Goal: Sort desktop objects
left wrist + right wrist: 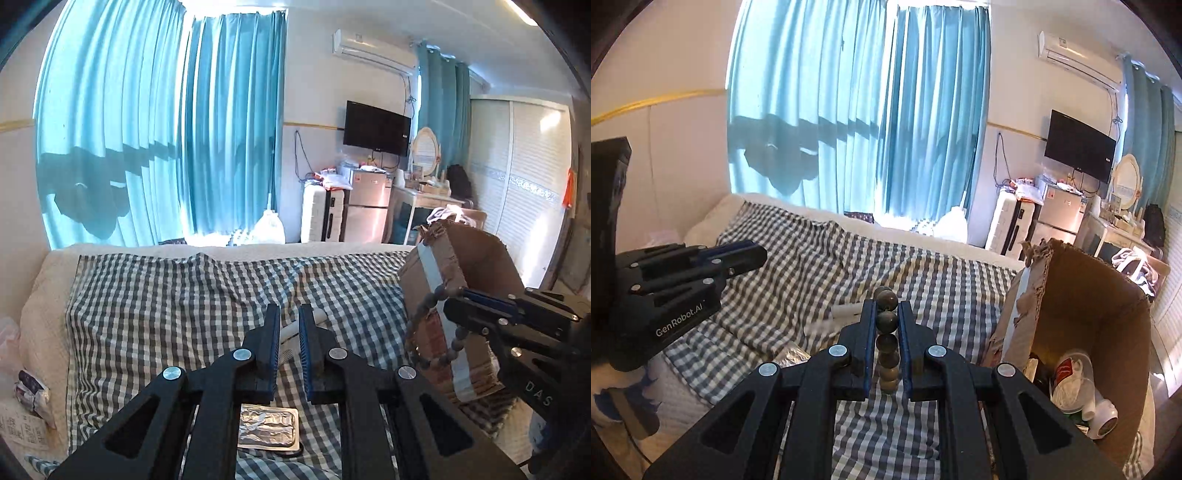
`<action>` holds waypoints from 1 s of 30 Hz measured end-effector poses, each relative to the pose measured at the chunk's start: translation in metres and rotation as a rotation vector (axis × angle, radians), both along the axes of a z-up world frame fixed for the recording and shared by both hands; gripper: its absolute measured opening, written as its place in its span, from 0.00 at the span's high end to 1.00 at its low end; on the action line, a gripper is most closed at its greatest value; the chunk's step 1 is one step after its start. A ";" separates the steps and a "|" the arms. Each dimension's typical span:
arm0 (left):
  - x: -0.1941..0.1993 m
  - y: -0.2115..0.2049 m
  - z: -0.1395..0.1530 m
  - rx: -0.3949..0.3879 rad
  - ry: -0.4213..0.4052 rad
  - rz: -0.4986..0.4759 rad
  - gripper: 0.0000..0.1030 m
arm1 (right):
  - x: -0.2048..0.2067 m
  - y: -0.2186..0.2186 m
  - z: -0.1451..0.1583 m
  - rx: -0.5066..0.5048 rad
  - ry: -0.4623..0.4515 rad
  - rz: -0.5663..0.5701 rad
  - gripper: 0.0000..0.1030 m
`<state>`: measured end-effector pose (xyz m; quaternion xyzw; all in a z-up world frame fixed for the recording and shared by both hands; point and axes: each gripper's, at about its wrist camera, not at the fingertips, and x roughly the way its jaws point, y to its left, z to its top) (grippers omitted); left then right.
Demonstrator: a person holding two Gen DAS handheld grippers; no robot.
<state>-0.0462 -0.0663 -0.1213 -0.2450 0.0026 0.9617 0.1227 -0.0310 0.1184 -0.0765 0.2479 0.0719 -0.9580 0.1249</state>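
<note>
1. Right gripper (886, 325) pinches a string of dark wooden beads (887, 322) between its blue pads; the loop hangs from it in the air, just in front of the cardboard box (476, 258).
2. Left gripper (289, 325) has its jaws nearly together with nothing between them; it hangs above the checked cloth (166, 295).
3. Step in hand, as I judge it: carrying the beads to the box, which stands at the right edge of the cloth and already holds odd items.
4. Next move calls for bringing the beads over the open top of the box and letting go so that the loop does not catch on the torn rim.
5. Left on the cloth: a foil blister pack (267, 426) and a white tube-like thing (846, 310).
6. Hard to make out: the tube is partly behind the fingers, and the box's contents are cut off by its wall.
</note>
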 end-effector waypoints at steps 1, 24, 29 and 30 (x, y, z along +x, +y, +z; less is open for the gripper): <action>-0.010 -0.001 -0.004 0.003 -0.024 0.002 0.89 | 0.001 0.000 0.003 -0.006 0.003 0.001 0.89; -0.089 0.061 -0.182 -0.336 -0.812 0.024 0.00 | 0.007 0.032 0.031 -0.102 0.058 0.060 0.89; -0.084 0.052 -0.166 -0.304 -0.767 0.069 0.24 | 0.006 0.042 0.026 -0.135 0.043 0.058 0.89; -0.081 0.049 -0.160 -0.274 -0.753 0.072 0.25 | 0.006 0.045 0.027 -0.140 0.044 0.056 0.89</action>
